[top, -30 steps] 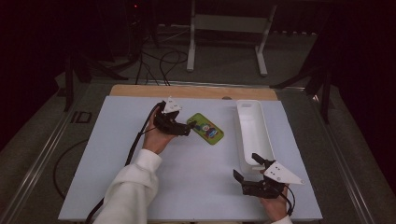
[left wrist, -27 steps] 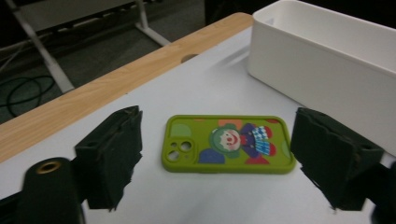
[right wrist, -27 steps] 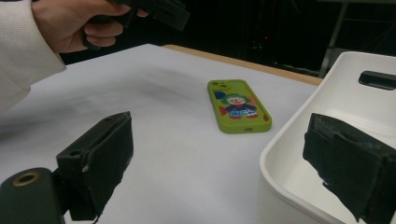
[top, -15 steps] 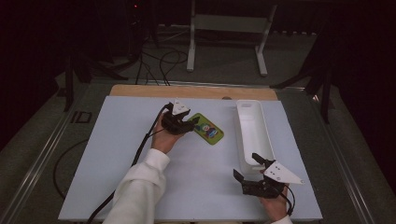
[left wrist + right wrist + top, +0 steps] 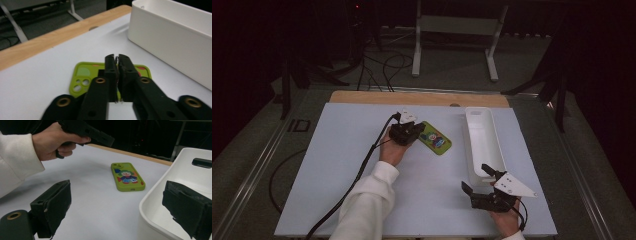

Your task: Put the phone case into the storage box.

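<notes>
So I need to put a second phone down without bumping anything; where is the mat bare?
Bare mat lies left of the left gripper, and between both hands. Crowded: the green phone case, the white bin and the right gripper at its near end.

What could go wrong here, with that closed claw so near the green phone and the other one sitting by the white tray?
The left gripper has just been closing and is shut with nothing between its jaws, just over the green phone; pushing down might slide or scratch it rather than grasp it. The right gripper sits open with one jaw over the rim of the white tray, so a careless move could nudge the tray.
</notes>
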Action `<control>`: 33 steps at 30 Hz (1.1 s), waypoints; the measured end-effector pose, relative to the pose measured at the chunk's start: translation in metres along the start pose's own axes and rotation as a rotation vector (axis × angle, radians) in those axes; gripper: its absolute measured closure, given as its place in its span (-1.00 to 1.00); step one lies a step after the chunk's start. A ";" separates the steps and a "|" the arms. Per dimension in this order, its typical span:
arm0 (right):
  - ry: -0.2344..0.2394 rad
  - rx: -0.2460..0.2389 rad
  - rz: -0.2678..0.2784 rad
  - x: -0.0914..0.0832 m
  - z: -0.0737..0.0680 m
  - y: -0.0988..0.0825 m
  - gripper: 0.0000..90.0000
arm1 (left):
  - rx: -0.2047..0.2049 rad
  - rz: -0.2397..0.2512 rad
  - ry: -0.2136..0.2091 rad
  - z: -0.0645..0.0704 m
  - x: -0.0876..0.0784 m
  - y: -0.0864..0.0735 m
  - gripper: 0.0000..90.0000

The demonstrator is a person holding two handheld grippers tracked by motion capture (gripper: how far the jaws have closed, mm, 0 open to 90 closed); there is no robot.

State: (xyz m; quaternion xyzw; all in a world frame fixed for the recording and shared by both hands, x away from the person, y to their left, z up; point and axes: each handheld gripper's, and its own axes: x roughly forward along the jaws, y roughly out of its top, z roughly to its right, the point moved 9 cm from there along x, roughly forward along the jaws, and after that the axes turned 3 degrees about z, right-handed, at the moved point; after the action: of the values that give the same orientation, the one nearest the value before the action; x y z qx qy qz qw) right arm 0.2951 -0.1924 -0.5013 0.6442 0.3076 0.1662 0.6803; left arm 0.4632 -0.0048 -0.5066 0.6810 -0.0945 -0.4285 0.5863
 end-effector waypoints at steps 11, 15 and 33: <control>0.001 -0.003 -0.001 0.000 0.000 0.000 -0.81 | 0.004 -0.039 -0.024 0.009 0.014 -0.010 1.00; 0.001 -0.003 -0.002 0.001 -0.001 -0.001 -0.81 | 0.010 -0.060 -0.039 0.016 0.020 -0.015 1.00; 0.000 -0.002 0.002 0.000 0.000 0.000 -0.81 | 0.007 -0.150 -0.097 0.046 0.048 -0.036 1.00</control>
State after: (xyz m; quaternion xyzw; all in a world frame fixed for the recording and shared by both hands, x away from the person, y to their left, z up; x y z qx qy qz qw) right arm 0.2947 -0.1924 -0.5008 0.6439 0.3067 0.1671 0.6807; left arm 0.4469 -0.0577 -0.5587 0.6666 -0.0727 -0.5035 0.5449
